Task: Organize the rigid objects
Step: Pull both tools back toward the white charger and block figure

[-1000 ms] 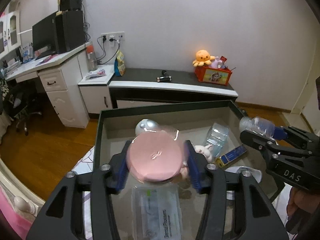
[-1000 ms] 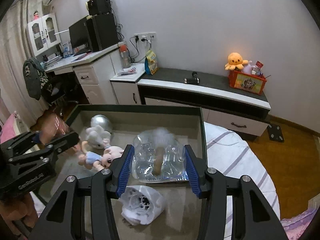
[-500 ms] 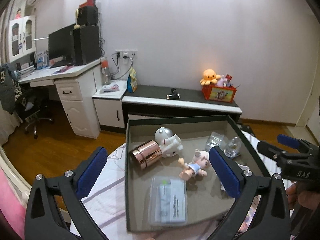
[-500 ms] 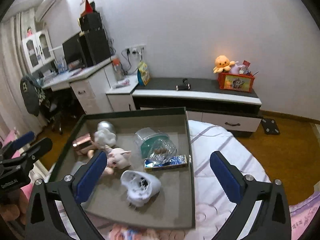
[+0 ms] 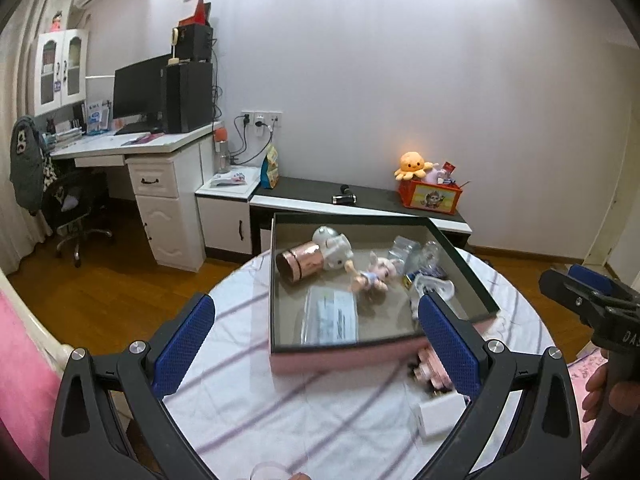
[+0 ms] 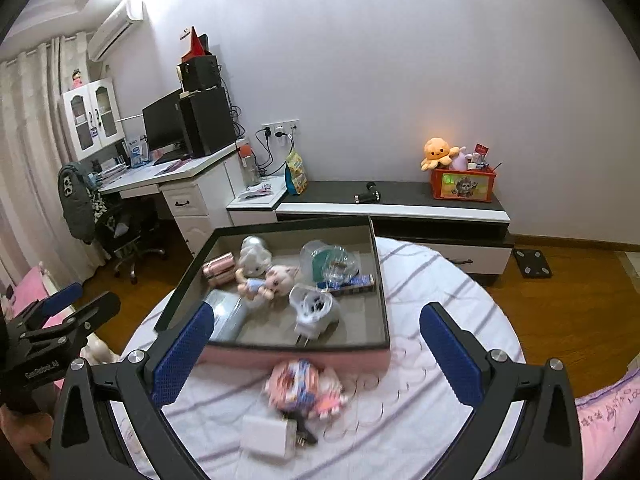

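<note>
A pink box with a dark rim [image 5: 382, 345] [image 6: 296, 347] sits on a round table with a striped cloth. Inside lie a rose-gold cup [image 5: 298, 265] [image 6: 219, 270], a white robot toy [image 5: 334, 246], a pig doll [image 5: 374, 276] [image 6: 268, 282], a clear plastic bottle [image 6: 332, 264], a flat clear packet [image 5: 332, 318] and a white plug-like thing [image 6: 314, 308]. My left gripper [image 5: 320, 348] and right gripper [image 6: 316, 356] are both open and empty, held back above the table's near side. A white charger block [image 6: 268, 438] [image 5: 440, 416] and a pink toy [image 6: 304, 386] lie in front of the box.
The right gripper also shows at the right edge of the left wrist view [image 5: 592, 304]; the left one at the left edge of the right wrist view [image 6: 52, 328]. A low dark cabinet [image 6: 392, 200] with an orange toy bin [image 6: 462, 184] and a white desk [image 5: 132, 148] stand behind.
A second ago my left gripper held the rose-gold cup and my right held the clear bottle over the box. Both let go, opened wide and pulled back and up from the box.
</note>
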The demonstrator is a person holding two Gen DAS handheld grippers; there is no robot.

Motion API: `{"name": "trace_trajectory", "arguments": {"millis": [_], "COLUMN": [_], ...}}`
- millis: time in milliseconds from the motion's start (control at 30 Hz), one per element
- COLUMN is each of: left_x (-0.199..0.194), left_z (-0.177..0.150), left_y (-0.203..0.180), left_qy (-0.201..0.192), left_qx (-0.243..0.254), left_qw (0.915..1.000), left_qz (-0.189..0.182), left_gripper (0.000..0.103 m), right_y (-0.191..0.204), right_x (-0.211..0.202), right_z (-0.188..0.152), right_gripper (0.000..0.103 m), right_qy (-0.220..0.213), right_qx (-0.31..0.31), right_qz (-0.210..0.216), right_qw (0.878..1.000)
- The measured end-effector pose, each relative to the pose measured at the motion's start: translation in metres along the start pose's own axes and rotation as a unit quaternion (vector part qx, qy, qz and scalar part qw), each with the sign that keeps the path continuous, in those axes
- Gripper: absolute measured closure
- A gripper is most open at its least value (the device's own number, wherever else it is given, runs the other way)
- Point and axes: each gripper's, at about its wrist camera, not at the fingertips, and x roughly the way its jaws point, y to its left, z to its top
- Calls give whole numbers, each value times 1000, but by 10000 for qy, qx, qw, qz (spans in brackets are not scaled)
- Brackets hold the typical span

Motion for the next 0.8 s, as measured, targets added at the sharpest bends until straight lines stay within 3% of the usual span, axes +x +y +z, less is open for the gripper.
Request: {"name": "trace_trajectory", "arguments": {"millis": [467,800], "left_x": [-50,-59], "left_z": [-44,-59], "left_y": [-10,-17], "left_qy": [166,275], "left_qx": [-93,-84], "left_qw": [9998,9995], "left_qz": [-97,-127], "left_gripper": [0,0], "right_y": [5,-6], "right_x": [-43,-58], "right_z": [-59,-73], "right_gripper": [0,0], "right_qy": [134,115], "right_qx": [132,268], "right_qz": [7,-99], "right_qw": [9998,9995]}}
